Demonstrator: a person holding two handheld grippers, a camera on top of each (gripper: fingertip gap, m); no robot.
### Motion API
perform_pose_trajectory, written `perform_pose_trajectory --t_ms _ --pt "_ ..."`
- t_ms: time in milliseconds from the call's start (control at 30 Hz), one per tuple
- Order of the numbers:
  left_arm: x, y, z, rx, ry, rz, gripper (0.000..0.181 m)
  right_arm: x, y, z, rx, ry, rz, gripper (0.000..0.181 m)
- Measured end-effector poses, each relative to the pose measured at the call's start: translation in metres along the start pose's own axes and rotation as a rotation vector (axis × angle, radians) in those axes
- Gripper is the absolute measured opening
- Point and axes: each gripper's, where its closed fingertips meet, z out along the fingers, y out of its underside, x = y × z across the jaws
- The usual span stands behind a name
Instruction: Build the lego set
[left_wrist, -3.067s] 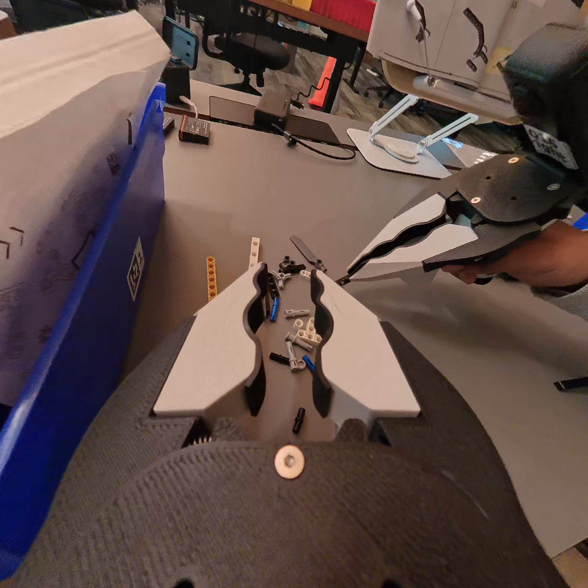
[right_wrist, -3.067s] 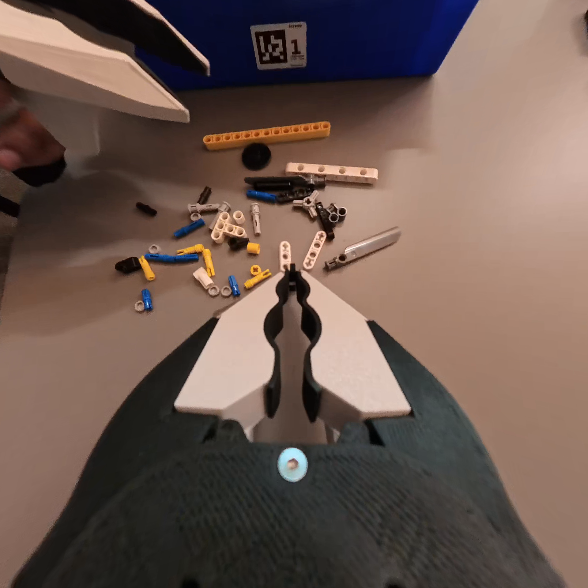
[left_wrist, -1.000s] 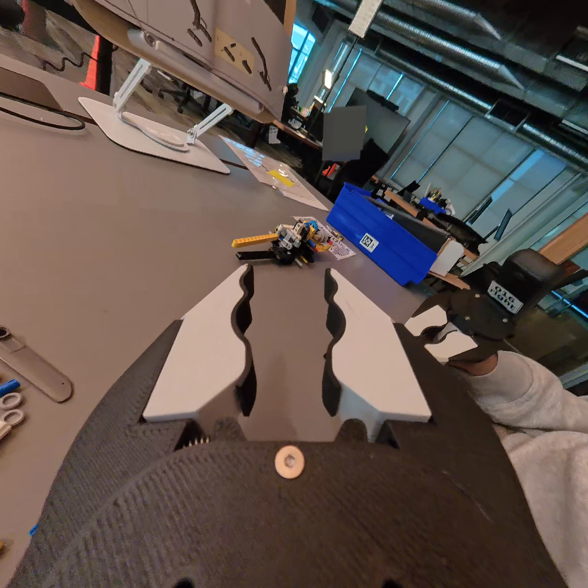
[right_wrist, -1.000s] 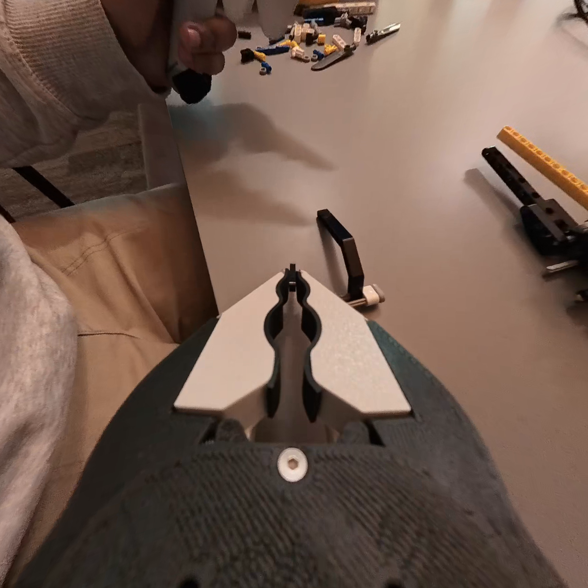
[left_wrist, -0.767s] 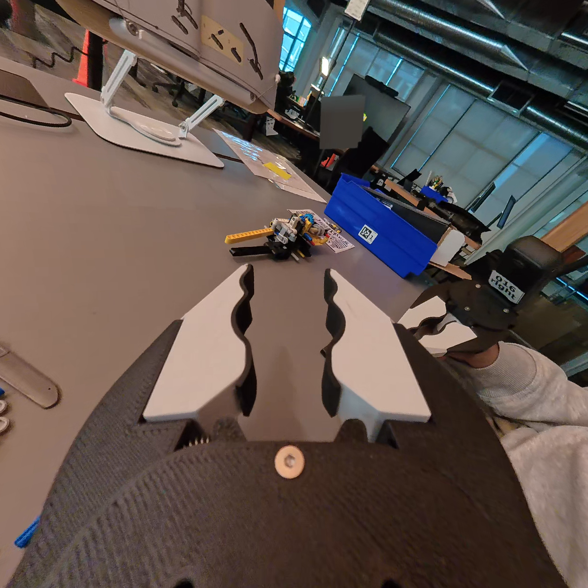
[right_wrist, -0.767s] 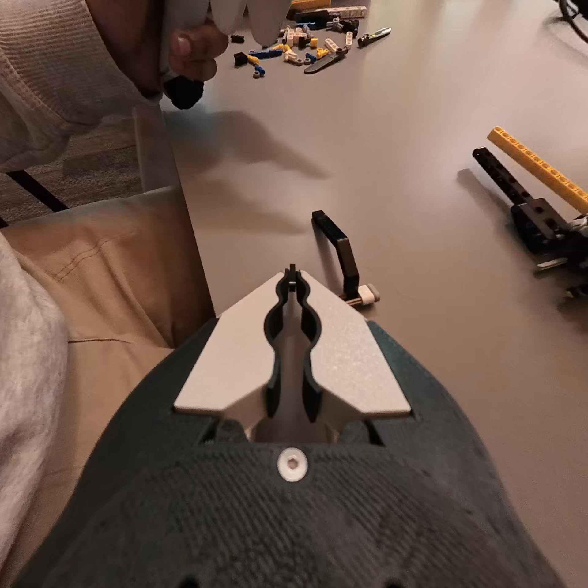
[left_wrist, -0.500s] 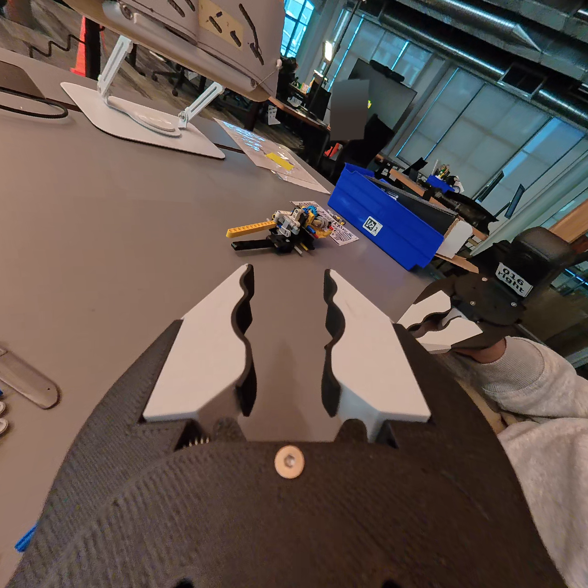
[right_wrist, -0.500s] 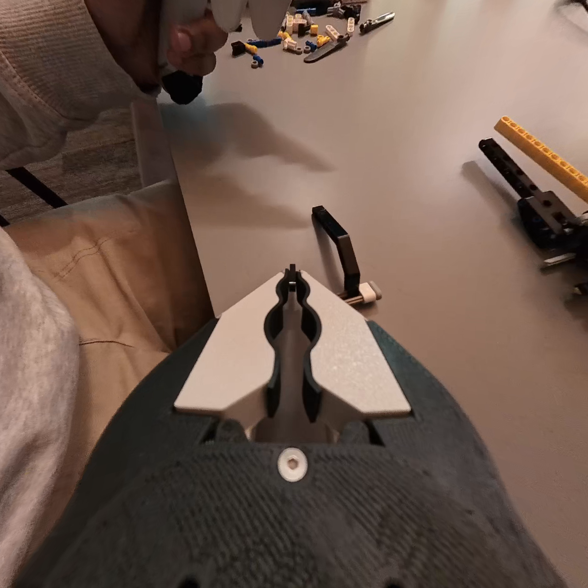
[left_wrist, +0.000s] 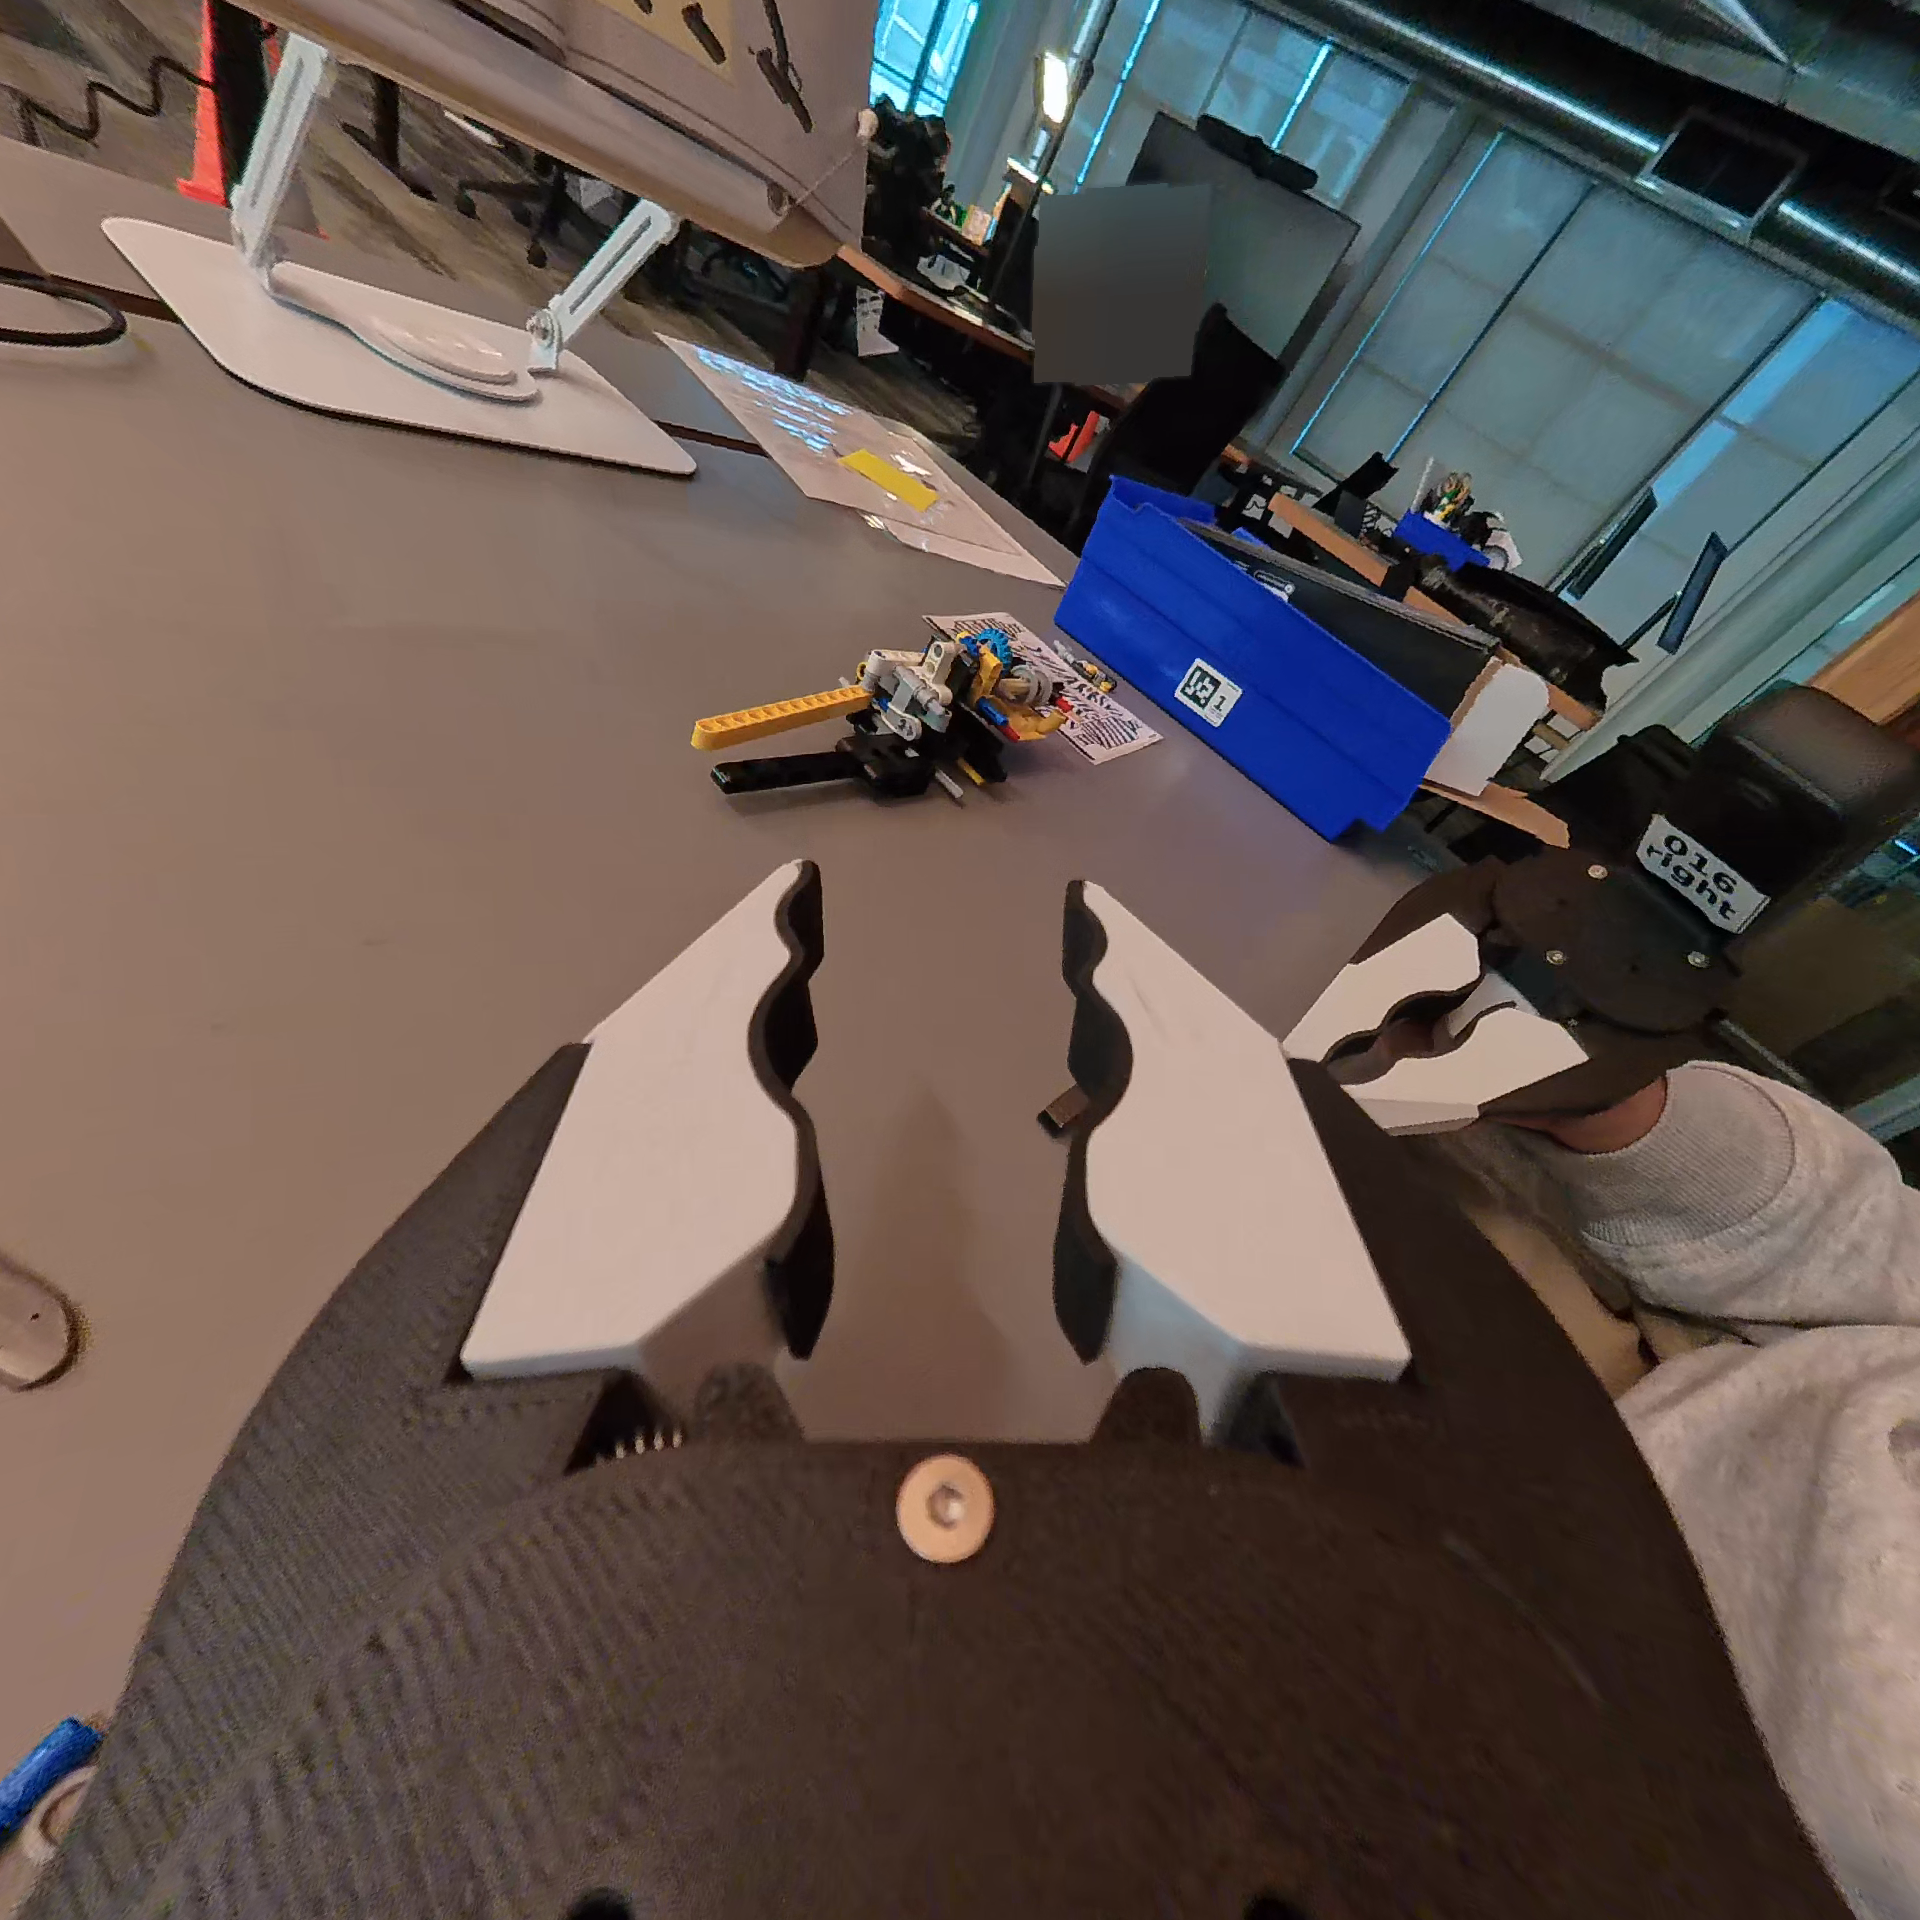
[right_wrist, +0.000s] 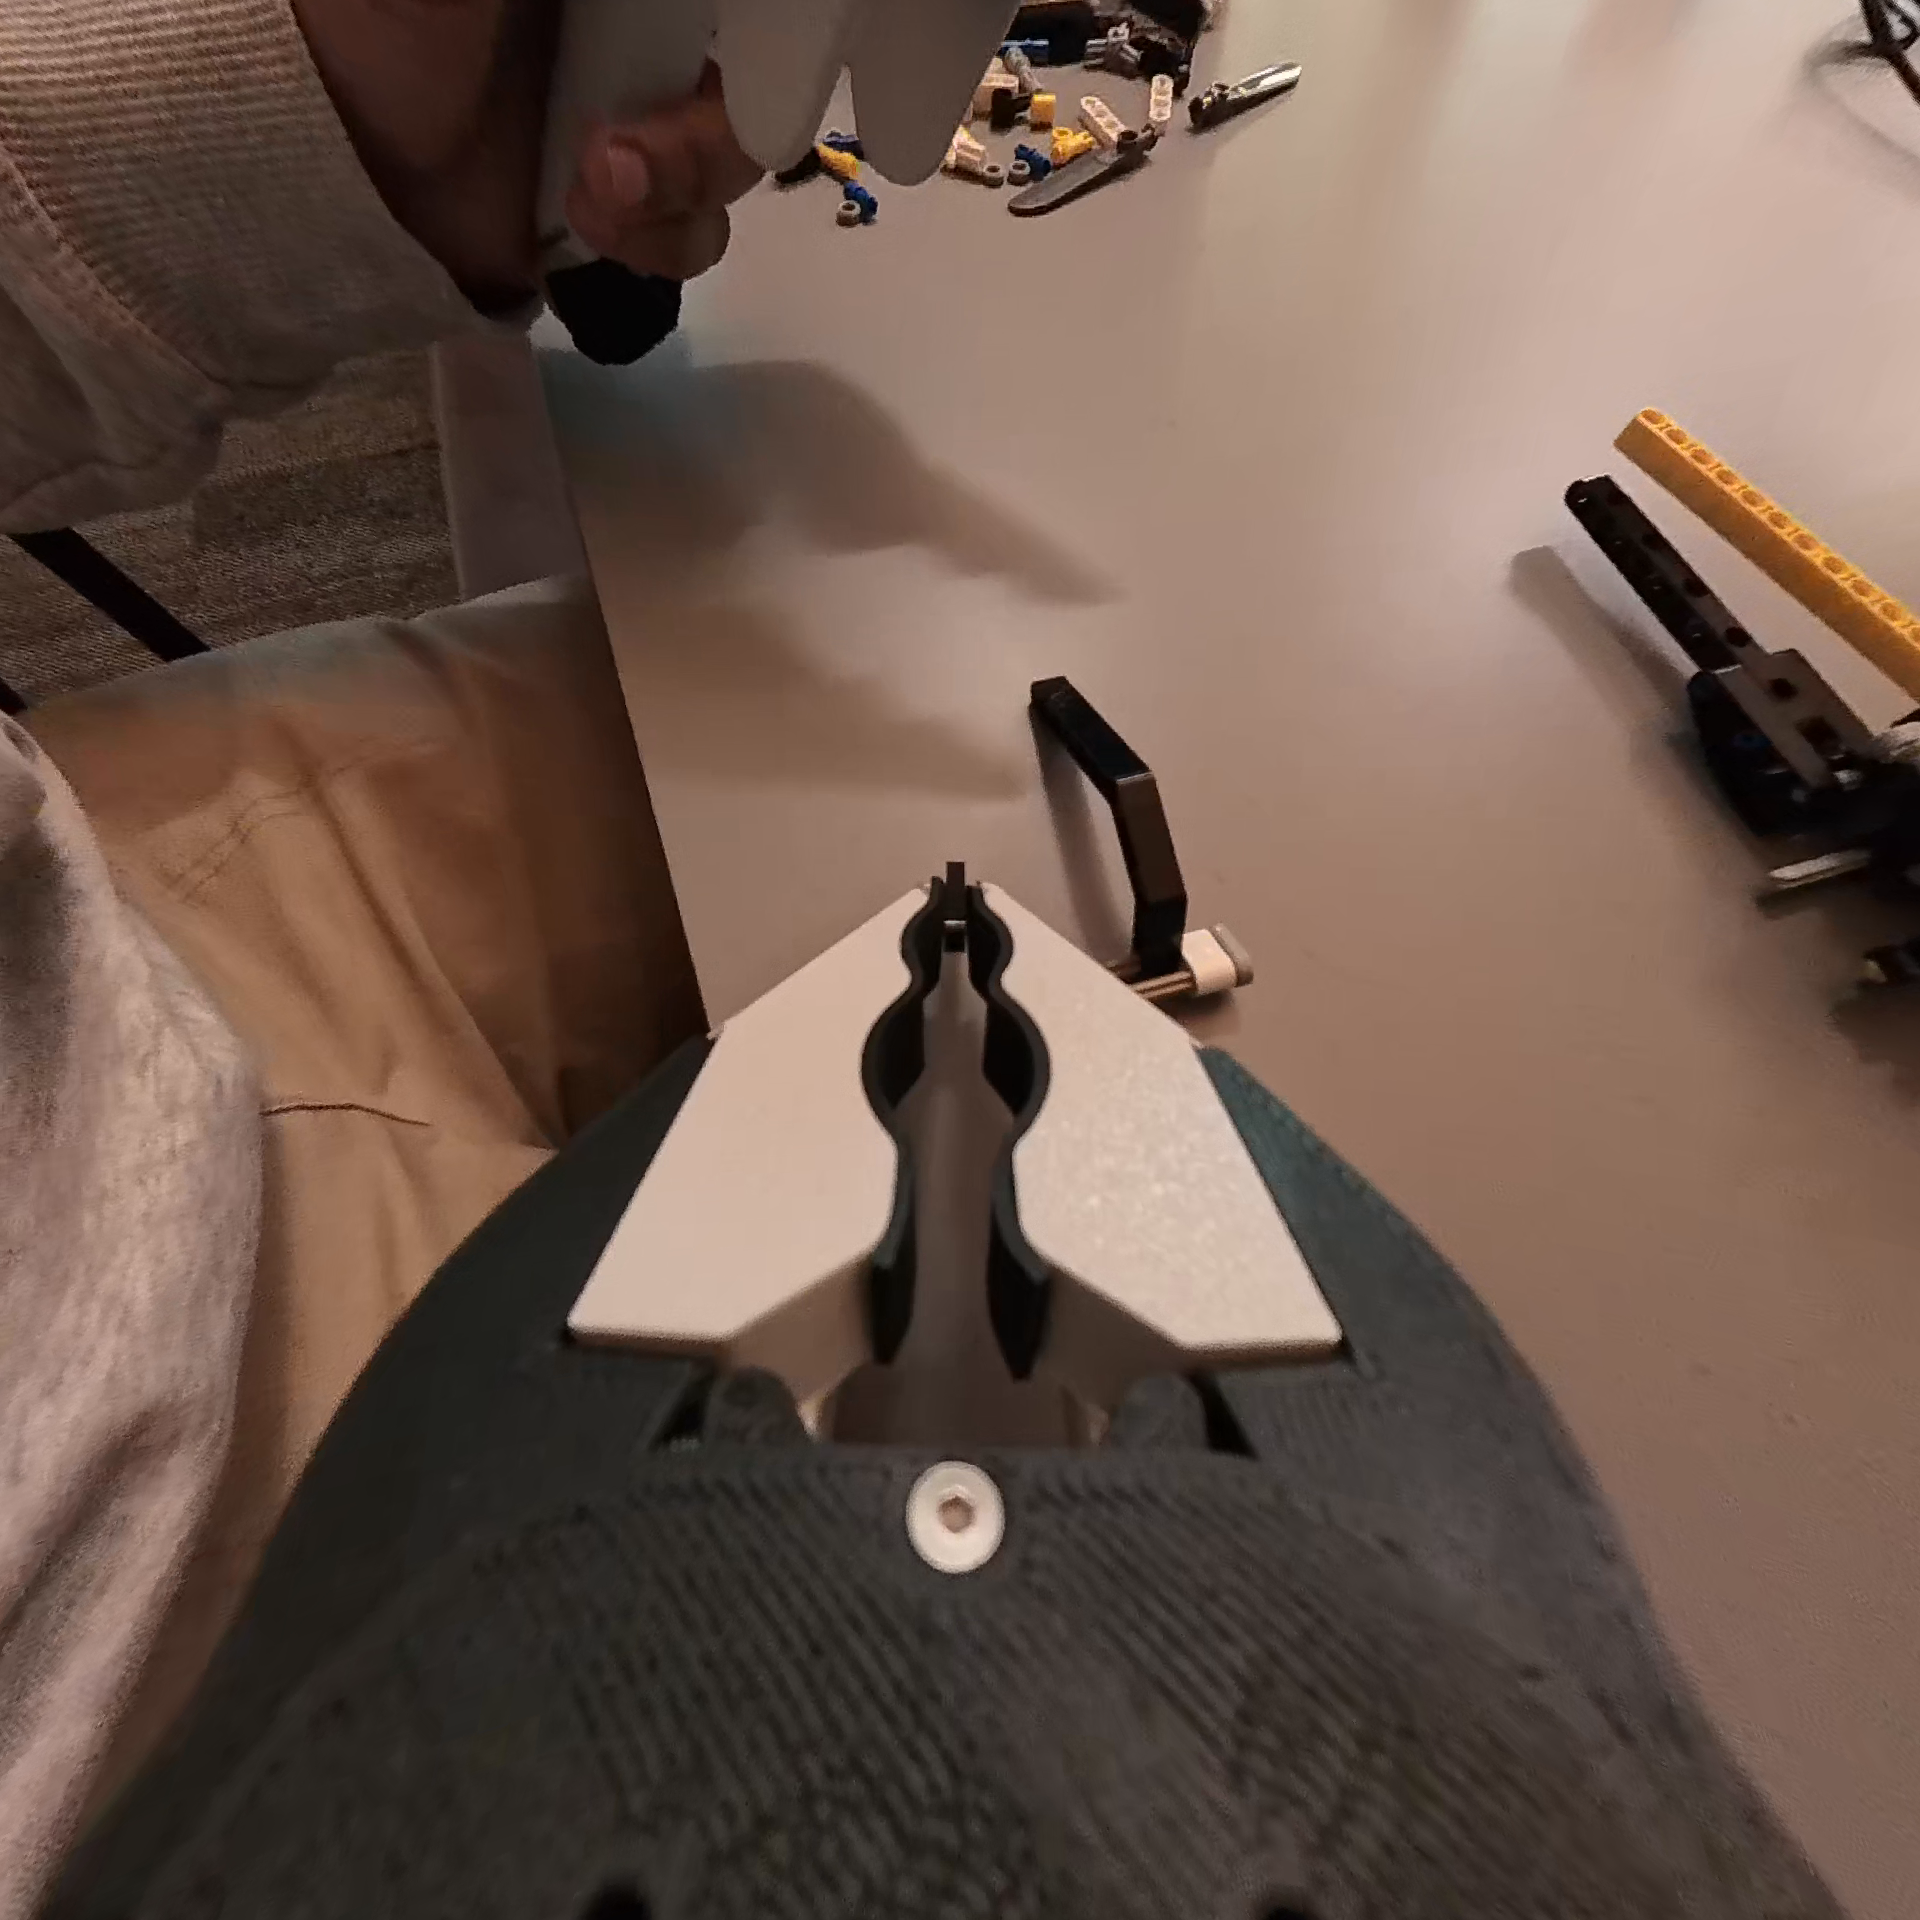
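Note:
My right gripper (right_wrist: 954, 896) is shut on a small black pin (right_wrist: 953, 909) at its tips, low over the grey table near its front edge. Just beyond it lies a bent black piece (right_wrist: 1127, 805) with a pale connector (right_wrist: 1210, 971) on its end. The part-built lego model (left_wrist: 914, 717) with a yellow beam (right_wrist: 1787, 551) and a black beam (right_wrist: 1704, 644) lies farther right. My left gripper (left_wrist: 940, 883) is open and empty above the table, pointing at the model. The tip of the bent black piece (left_wrist: 1062, 1114) shows between its fingers. The right gripper (left_wrist: 1320, 1055) shows at its right.
A pile of loose small pieces (right_wrist: 1060, 114) lies far off, behind the left gripper's fingers (right_wrist: 904, 104). A blue bin (left_wrist: 1247, 675) and a printed leaflet (left_wrist: 1101, 727) sit beyond the model. A monitor stand base (left_wrist: 395, 364) is at the back. A person's lap (right_wrist: 312, 883) borders the table edge. Across from one pair of fingers to the other is roughly 15 cm. Both grippers' tips are roughly 20 cm from the part-built lego model (left_wrist: 914, 717).
Both grippers have left the loose pile and swung toward the model. The right gripper has stayed shut on the pin. In the last second both have drifted only slightly.

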Motion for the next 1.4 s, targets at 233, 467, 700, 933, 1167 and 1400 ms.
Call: perform_pose_trajectory --t_ms 233,467,700,933,1167,1400 --pt "0.003 0.007 0.004 -0.03 0.012 -0.005 0.045 -0.002 0.001 0.001 -0.007 -0.02 0.008 0.003" --pt "0.011 0.013 0.01 -0.06 0.031 0.008 0.046 -0.003 0.002 0.002 -0.018 -0.026 0.005 0.003" --pt "0.01 0.017 0.012 -0.086 0.024 0.027 0.047 0.0 0.004 0.003 -0.03 -0.027 0.031 0.003" --pt "0.01 0.014 0.01 -0.069 0.026 0.014 0.047 -0.001 0.006 0.005 -0.051 -0.014 0.012 0.003" --pt "0.011 0.016 0.011 -0.078 0.026 0.023 0.047 -0.001 0.007 0.006 -0.055 -0.006 0.005 0.003" --pt "0.012 0.015 0.013 -0.077 0.032 0.021 0.047 -0.001 0.008 0.005 -0.061 0.008 -0.009 0.003"
